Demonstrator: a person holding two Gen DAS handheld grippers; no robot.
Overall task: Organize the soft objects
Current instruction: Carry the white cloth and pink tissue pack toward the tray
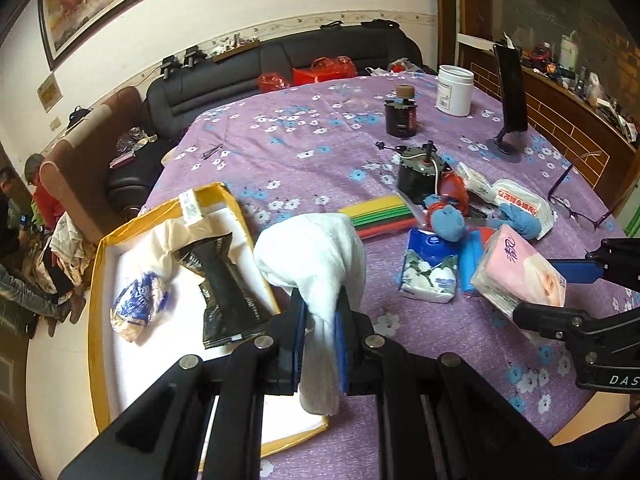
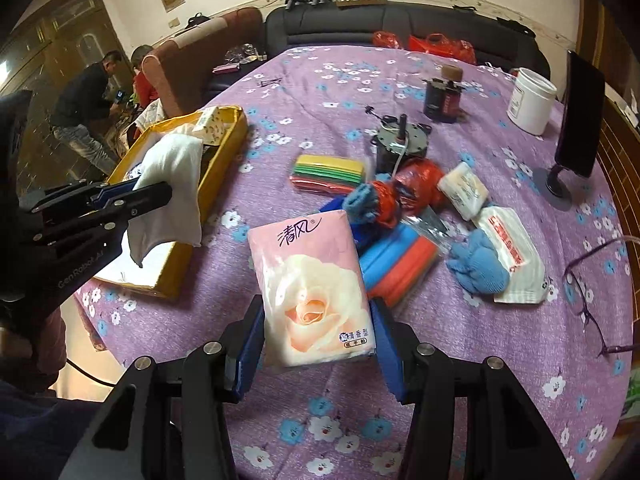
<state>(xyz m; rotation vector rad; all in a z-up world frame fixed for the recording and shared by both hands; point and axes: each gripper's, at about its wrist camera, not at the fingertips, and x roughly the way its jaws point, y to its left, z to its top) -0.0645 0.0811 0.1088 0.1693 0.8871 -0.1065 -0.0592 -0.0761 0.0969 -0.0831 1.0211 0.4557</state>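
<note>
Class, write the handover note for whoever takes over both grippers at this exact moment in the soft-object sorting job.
Left gripper: shut on the white towel, held over the near edge of the yellow box.
Right gripper: shut on the pink tissue pack, lifted above the purple tablecloth.
Done: a black pouch, a blue-printed bag and a cream cloth lie in the box.
Left: drop both held items in, then likely the floral tissue pack, blue gloves and mask pack.

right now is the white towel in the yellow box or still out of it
Out. The white towel hangs pinched in the left gripper, bunched above the near edge of the yellow box, not resting inside.
</note>
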